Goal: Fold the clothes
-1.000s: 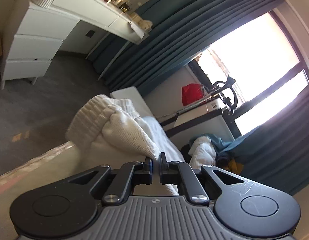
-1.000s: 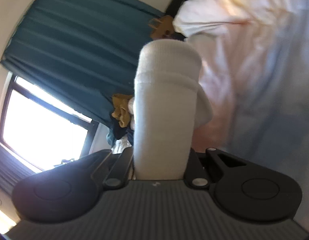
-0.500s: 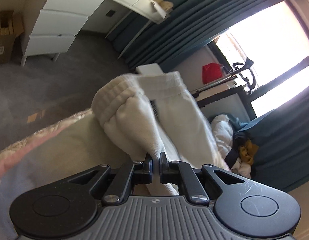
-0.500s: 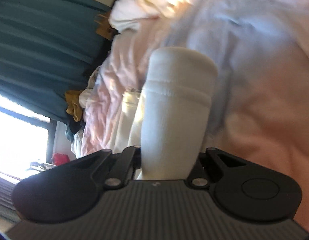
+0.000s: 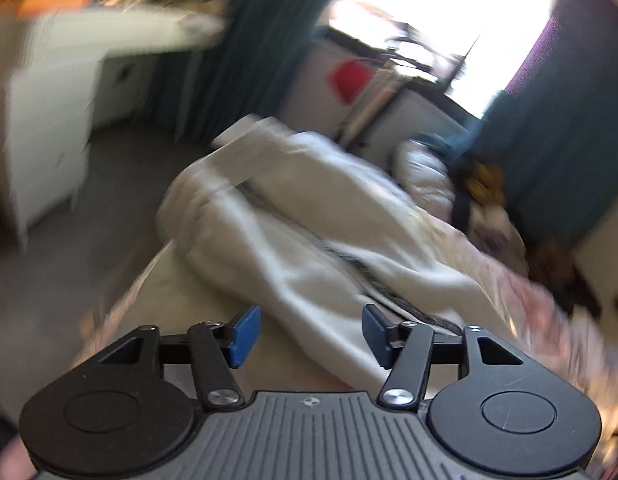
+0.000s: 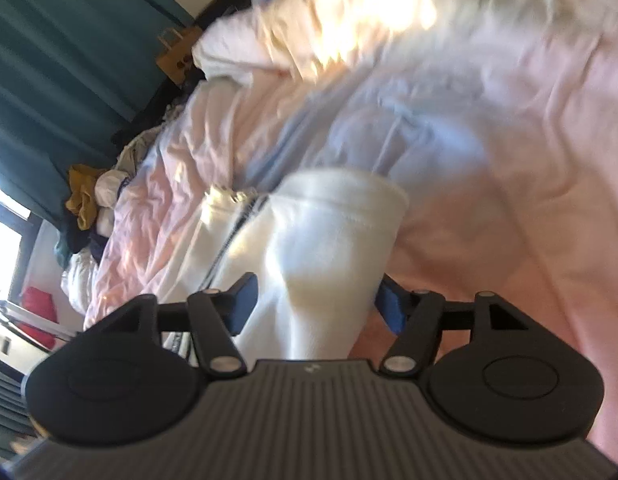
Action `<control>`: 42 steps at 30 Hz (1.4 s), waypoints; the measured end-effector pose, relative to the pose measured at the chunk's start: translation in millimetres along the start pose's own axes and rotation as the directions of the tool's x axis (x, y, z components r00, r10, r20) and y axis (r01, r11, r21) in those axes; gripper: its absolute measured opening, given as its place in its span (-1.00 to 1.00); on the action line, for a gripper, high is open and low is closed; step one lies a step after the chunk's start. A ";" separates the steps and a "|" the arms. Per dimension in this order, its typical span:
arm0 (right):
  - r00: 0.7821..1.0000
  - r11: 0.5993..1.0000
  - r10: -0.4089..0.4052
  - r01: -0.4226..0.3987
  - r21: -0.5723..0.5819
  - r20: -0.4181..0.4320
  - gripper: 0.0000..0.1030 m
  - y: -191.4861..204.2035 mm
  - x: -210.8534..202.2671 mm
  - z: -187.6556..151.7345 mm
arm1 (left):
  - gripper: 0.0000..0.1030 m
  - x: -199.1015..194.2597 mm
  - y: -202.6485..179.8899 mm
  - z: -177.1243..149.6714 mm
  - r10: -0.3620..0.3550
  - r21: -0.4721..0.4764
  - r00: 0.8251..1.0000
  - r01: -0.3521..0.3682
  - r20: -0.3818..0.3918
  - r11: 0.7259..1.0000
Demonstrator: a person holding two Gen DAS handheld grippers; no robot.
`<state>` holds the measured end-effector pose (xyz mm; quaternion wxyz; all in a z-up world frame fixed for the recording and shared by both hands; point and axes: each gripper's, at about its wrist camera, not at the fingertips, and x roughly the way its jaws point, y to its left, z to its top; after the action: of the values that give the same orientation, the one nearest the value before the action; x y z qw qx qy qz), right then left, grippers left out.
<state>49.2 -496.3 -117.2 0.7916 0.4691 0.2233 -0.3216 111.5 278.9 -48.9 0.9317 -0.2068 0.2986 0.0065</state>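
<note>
One white garment point(image 5: 309, 232) is lying crumpled near the bed's point(image 6: 509, 200) foot edge, its cloth passing between the left gripper's point(image 5: 309, 334) spread blue pads, neither visibly pressing it. The right gripper point(image 6: 315, 300) is gaping too, a cuffed end of the garment point(image 6: 329, 240) sitting loose between its pads. One clothes pile point(image 5: 483, 180) is sitting beyond.

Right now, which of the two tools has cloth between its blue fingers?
The right tool: the white knit garment fills the gap between its open fingers. The left tool is open too, the garment lying beyond it.
</note>
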 end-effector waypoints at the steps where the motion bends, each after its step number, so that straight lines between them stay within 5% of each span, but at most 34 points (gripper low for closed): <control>1: 1.000 1.000 -0.001 0.002 -0.013 0.017 0.30 3.9 -7.7 -0.4 | 0.24 0.9 -12.9 0.2 -0.014 0.053 1.000 0.014 0.000 0.998; 5: 0.997 0.999 -0.007 0.010 -0.044 0.074 0.31 16.8 -39.1 -15.2 | 0.33 40.3 -88.5 -5.3 -0.105 0.250 0.992 0.118 -0.065 0.961; 9: 0.993 0.998 -0.047 0.043 0.041 0.104 0.31 16.7 -44.3 -37.7 | 0.33 79.7 -164.1 -10.9 -0.180 0.428 0.973 0.226 -0.146 0.875; 16: 0.971 0.977 -0.202 0.192 0.090 0.129 0.30 5.2 -20.4 -59.5 | 0.32 150.2 -295.6 -22.0 -0.256 0.667 0.914 0.404 -0.314 0.626; 21: 0.944 0.951 -0.303 0.290 0.111 0.130 0.28 -7.0 4.5 -60.4 | 0.30 222.7 -375.2 -48.7 -0.214 0.760 0.875 0.483 -0.434 0.434; 26: 0.940 0.950 -0.307 0.293 0.109 0.147 0.31 -5.8 14.3 -59.0 | 0.28 288.5 -416.9 -66.4 -0.124 0.799 0.846 0.531 -0.518 0.284; 31: 0.940 0.950 -0.305 0.290 0.115 0.151 0.31 -5.4 17.5 -57.9 | 0.19 333.0 -433.5 -81.1 -0.031 0.737 0.760 0.639 -0.650 0.222; 34: 0.940 0.951 -0.303 0.288 0.115 0.154 0.31 -5.2 18.9 -57.7 | -0.12 347.6 -438.3 -87.6 -0.002 0.716 0.735 0.662 -0.678 0.222; 37: 0.941 0.952 -0.300 0.284 0.118 0.156 0.31 -5.8 19.2 -57.1 | -0.96 344.8 -435.9 -75.7 -0.065 0.702 0.734 0.669 -0.676 0.244; 42: 0.946 0.955 -0.286 0.268 0.128 0.150 0.31 -5.2 15.5 -57.5 | -0.96 312.1 -430.6 -41.3 -0.243 0.697 0.754 0.657 -0.611 0.287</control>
<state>53.3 -451.8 -156.9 0.7283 0.4457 0.2026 -0.4794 403.5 -165.7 -89.6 0.7747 0.2380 0.3606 -0.4616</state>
